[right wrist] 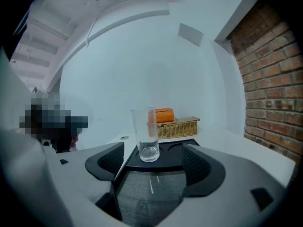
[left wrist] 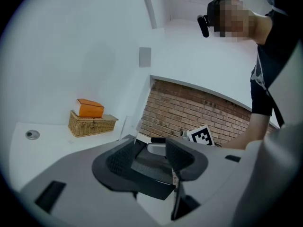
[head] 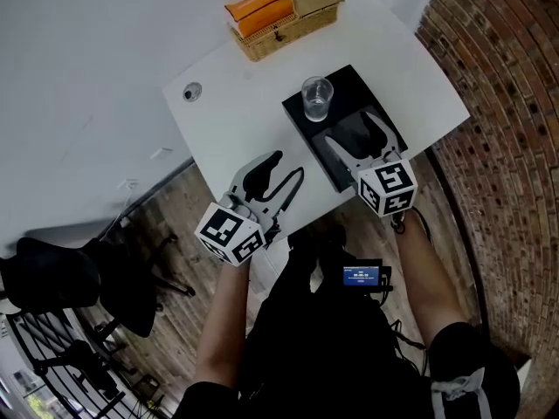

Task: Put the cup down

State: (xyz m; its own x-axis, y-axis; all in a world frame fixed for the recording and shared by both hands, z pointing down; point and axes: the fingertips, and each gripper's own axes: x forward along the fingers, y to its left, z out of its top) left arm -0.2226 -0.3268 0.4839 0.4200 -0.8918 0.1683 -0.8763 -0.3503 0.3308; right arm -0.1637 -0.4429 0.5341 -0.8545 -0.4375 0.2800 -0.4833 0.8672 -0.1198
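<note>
1. Head view: the cup (head: 317, 99) stands upright at the far end of the black tray (head: 301, 116) on the white table (head: 227, 103), apart from both tools. The main risk is the right gripper (head: 360, 133) swinging sideways or forward and clipping the glass, since it hovers low over the tray's near end. Its forearm reaches in from the lower right. The left gripper (head: 284, 175) sits over the table just beside the tray's left edge.

2. Left gripper view: the left gripper (left wrist: 149, 157) has its jaws apart with nothing pinched. A dark slab shows between them, probably the tray's corner, though the wide lens makes that hard to confirm. A nudge there could jolt the tray and rock the cup. It points nearly level toward the brick wall (left wrist: 199, 110).

3. Right gripper view: the right gripper (right wrist: 154, 157) has its jaws spread wide and empty. The cup (right wrist: 147, 135) rests in a round recess of the tray (right wrist: 175, 160), just ahead. The tool aims slightly downward, straight at it.
</note>
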